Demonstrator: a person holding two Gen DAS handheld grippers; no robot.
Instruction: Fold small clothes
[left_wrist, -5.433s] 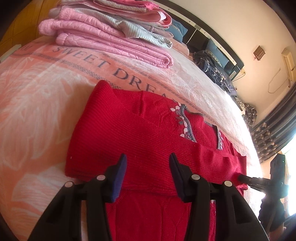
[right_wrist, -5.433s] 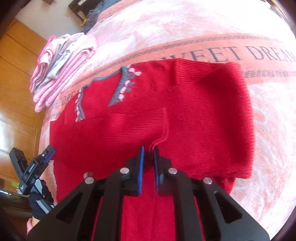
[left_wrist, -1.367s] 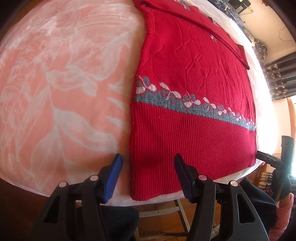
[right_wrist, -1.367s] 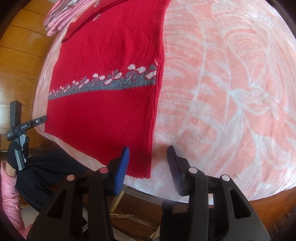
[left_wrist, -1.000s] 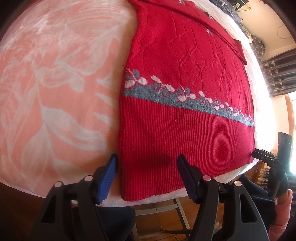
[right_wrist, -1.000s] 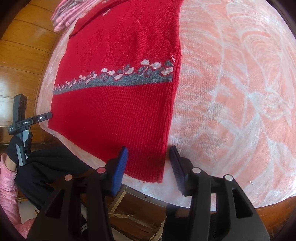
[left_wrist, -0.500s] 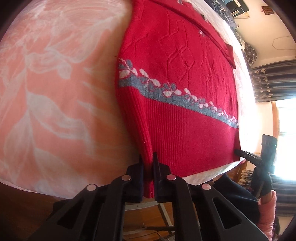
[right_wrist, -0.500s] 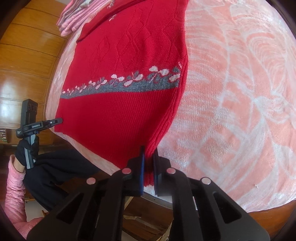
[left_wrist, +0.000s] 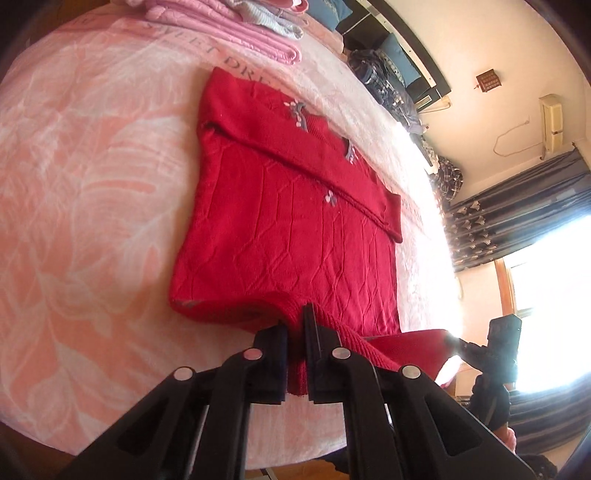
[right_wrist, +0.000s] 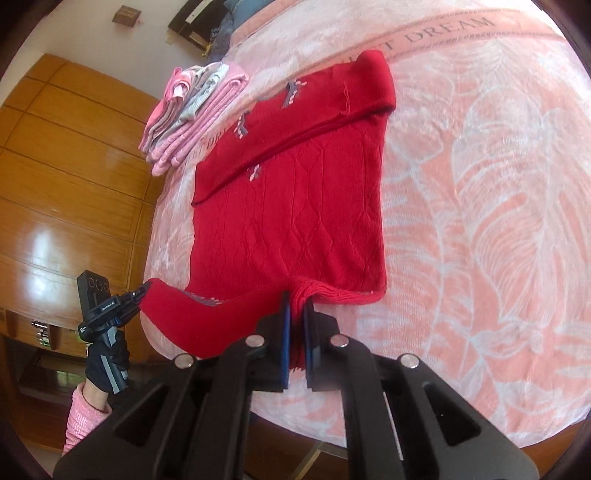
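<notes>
Left wrist view: the left hand-held gripper (left_wrist: 295, 347) pinches the red sweater (left_wrist: 288, 225) hem, lifted off the bed (left_wrist: 85, 177); glare hides the far corner.

Right wrist view: the right hand-held gripper (right_wrist: 296, 332) clamps the hem's other corner, its patterned band mostly folded under.

This is a bedroom in a home. A wide bed fills most of both views, covered by a plush pink blanket (right_wrist: 498, 184) with pale leaf patterns and a printed band reading "DREAM" at the top of the right wrist view. A stack of folded pink and grey clothes (right_wrist: 188, 114) sits on it at upper left. Glossy orange wooden wardrobe panels (right_wrist: 66, 177) line the left edge. In the left wrist view, dark patterned curtains (left_wrist: 517, 218) hang beside a bright window at right, below a cream wall with a wall-mounted air conditioner (left_wrist: 552, 122).
</notes>
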